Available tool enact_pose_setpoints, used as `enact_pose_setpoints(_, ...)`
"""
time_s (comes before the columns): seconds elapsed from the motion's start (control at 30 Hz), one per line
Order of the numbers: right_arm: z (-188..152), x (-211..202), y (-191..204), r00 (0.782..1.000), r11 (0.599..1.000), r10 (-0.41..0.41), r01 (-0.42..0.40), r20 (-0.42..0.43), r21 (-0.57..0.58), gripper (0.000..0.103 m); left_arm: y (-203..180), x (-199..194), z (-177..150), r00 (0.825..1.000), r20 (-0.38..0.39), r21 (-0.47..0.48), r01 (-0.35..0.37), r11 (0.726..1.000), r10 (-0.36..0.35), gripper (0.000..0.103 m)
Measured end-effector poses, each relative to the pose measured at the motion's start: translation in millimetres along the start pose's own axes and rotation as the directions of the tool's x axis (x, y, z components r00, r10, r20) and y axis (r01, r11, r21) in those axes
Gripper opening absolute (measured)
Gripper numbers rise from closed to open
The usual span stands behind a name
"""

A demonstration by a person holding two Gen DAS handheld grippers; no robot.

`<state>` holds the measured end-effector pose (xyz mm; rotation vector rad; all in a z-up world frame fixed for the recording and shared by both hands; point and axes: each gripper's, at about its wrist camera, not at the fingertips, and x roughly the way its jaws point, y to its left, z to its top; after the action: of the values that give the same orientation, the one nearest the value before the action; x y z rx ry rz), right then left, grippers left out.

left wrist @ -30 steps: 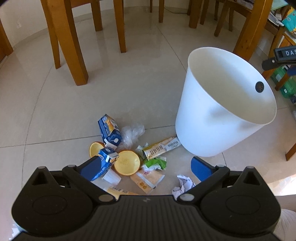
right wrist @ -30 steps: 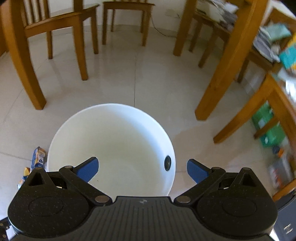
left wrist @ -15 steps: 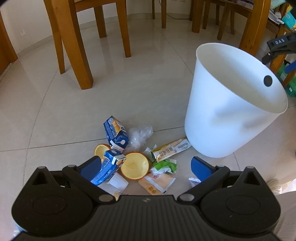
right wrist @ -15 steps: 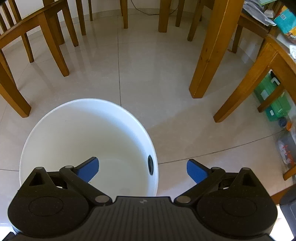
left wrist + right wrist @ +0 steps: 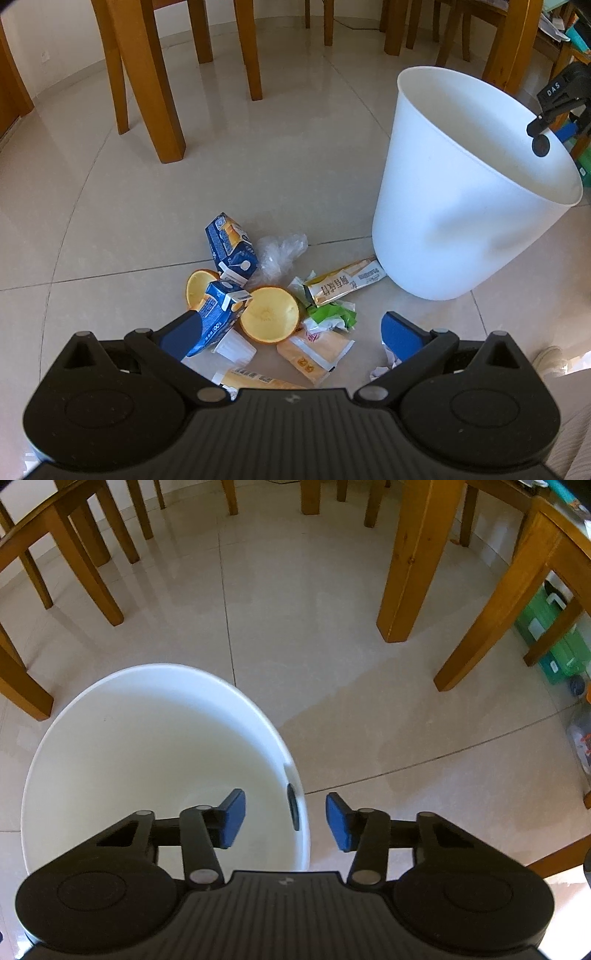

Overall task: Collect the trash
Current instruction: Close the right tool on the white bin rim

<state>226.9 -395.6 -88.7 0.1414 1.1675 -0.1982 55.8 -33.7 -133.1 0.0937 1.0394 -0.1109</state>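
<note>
Closing our right tool (image 5: pixel 285 819) astride the white bin's (image 5: pixel 110 746) rim, pads not yet touching it, we held our left tool (image 5: pixel 291 334) wide over the trash pile (image 5: pixel 280 306) on the floor beside the bin.

I see a tall white plastic bin (image 5: pixel 461 229) standing upright and empty on the pale tiled floor. Just beside its base lies my litter heap (image 5: pixel 280 314): two blue cartons, orange peel halves, wrappers, crumpled clear plastic.
</note>
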Motion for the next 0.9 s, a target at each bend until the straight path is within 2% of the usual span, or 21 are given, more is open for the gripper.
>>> enact_pose_setpoints(0.17, -1, 10, 10, 0.999, 0.998, -0.039, 0.039, -0.002, -0.049, 0.038, 4, 1, -3, 1.000, -0.011, -0.015, 0.000, 1.000, 0.000, 0.102)
enact_pose_setpoints(0.37, -1, 19, 7, 0.995, 0.995, -0.094, 0.093, -0.018, -0.029, 0.015, 6, 4, -5, 1.000, -0.016, -0.017, 0.003, 1.000, -0.003, 0.102)
enact_pose_setpoints(0.53, -2, 19, 3, 0.994, 0.995, -0.103, 0.104, -0.032, 0.011, 0.013, 5, 5, -6, 1.000, -0.003, 0.002, 0.000, 1.000, 0.000, 0.102)
enact_pose_setpoints(0.63, -4, 18, 7, 0.992, 0.992, -0.123, 0.123, -0.030, -0.008, 0.013, 5, 8, -9, 1.000, 0.005, 0.030, -0.003, 1.000, 0.003, 0.102)
enact_pose_setpoints(0.8, -6, 17, 8, 0.992, 0.992, -0.127, 0.127, -0.027, 0.001, 0.013, 19, 22, -22, 0.998, -0.035, 0.028, 0.052, 0.998, -0.051, 0.102)
enact_pose_setpoints(0.9, -8, 16, 10, 0.990, 0.991, -0.137, 0.137, -0.025, -0.012, 0.013, 32, 29, -41, 0.997, -0.007, 0.021, 0.071, 0.997, -0.070, 0.102)
